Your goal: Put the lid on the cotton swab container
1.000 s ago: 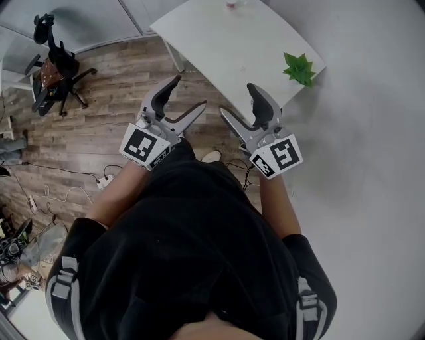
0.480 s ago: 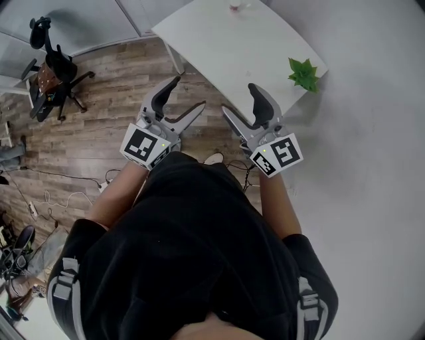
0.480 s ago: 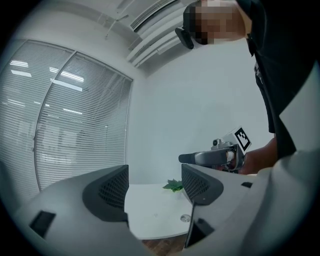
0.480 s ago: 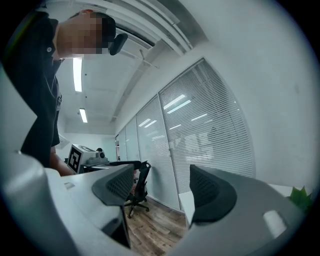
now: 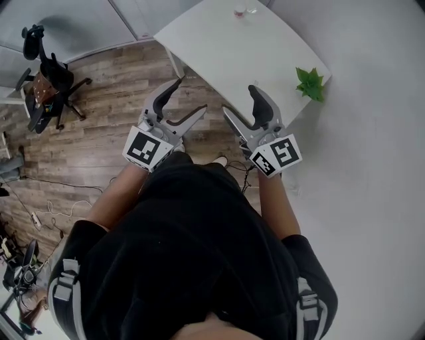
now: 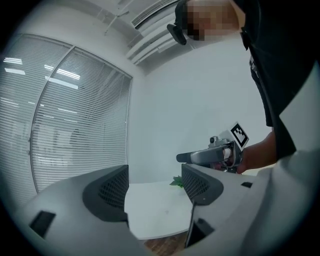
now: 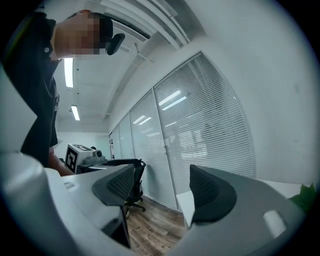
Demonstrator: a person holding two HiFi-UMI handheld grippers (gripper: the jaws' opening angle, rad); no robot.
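Task judged not begun: 2 grippers, left (image 5: 191, 93) and right (image 5: 238, 98), are held short of the table (image 5: 219, 50), jaws apart and empty; container (image 5: 240, 10), presumed the small item at the table's far end, is untouched.

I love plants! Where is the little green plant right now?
In the head view, the green plant sits at the right-hand corner of the white table, up and to the right of the open right gripper.
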